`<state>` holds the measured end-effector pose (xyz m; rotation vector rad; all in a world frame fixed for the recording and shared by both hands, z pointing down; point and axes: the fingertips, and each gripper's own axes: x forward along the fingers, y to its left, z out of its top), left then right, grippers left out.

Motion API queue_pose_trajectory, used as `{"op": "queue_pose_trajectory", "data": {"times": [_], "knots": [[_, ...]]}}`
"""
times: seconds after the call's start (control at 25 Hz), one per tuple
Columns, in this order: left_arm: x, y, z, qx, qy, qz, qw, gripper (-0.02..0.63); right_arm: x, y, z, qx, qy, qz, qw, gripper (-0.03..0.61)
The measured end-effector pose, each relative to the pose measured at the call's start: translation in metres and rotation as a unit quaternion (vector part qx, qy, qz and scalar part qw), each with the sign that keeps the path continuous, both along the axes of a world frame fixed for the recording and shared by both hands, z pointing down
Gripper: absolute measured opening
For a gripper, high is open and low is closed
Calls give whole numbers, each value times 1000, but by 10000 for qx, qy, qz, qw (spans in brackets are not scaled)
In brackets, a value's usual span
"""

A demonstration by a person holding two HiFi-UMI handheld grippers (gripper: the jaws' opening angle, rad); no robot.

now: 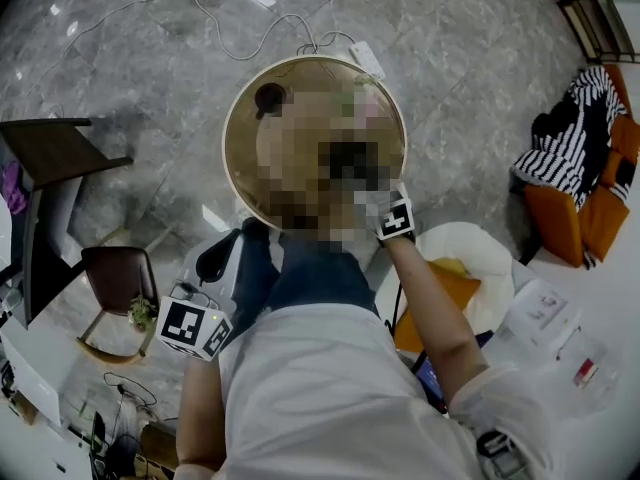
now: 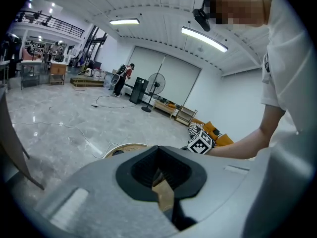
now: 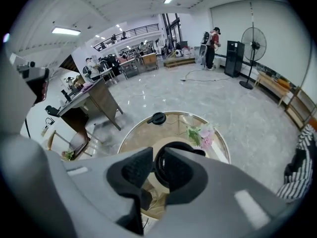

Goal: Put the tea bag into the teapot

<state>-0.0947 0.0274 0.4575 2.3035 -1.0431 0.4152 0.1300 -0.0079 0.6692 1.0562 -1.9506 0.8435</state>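
Gold-topped round table [image 1: 243, 118], centre of the head view: a person [image 1: 330, 398] in a white shirt leans over it with a gripper in each hand. The right gripper [image 3: 158, 168] hangs above the dark teapot [image 3: 184, 147], jaws a little apart. In the right gripper view the pot's open mouth shows straight through the gap, and no pad presses on anything I can see. A black lid [image 3: 157, 118] lies off the pot, upper middle of that view, with flowers [image 3: 200, 135] to its right.

To do this step well, I judge, the drop should be made low and directly over the mouth. That way the light bag falls inside the rim and not onto the cream mat [image 3: 159, 143] round the pot. The jaws should then come away straight up without dragging it back out.

The tea bag itself cannot be picked out with certainty. A crinkled tan scrap [image 3: 154, 200] sits low in the gap, just below the mouth in the frame, and it may be the bag. Whether it hangs from the jaws or lies on the table I cannot tell. The left gripper [image 2: 161, 175], held back at the lower left of the head view, is clenched on a tan strip [image 2: 164, 195], perhaps the wrapper.
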Motion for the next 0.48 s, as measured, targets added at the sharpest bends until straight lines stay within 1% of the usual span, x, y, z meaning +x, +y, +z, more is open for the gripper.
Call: {"op": "queue_pose_trajectory", "data": {"times": [0.24,0.4,0.48], "knots": [[14,-17,-13,182,187,480,9985,6,5,-1,-70,592,-114,448,9972,31],[24,-25,-24,337,305,849,9954,6,7,3,-120,975,-246,814,9916,5],[29,-30,-32,420,396,1012,9932,6,9,6,-145,1177,-289,963,9879,3]]}}
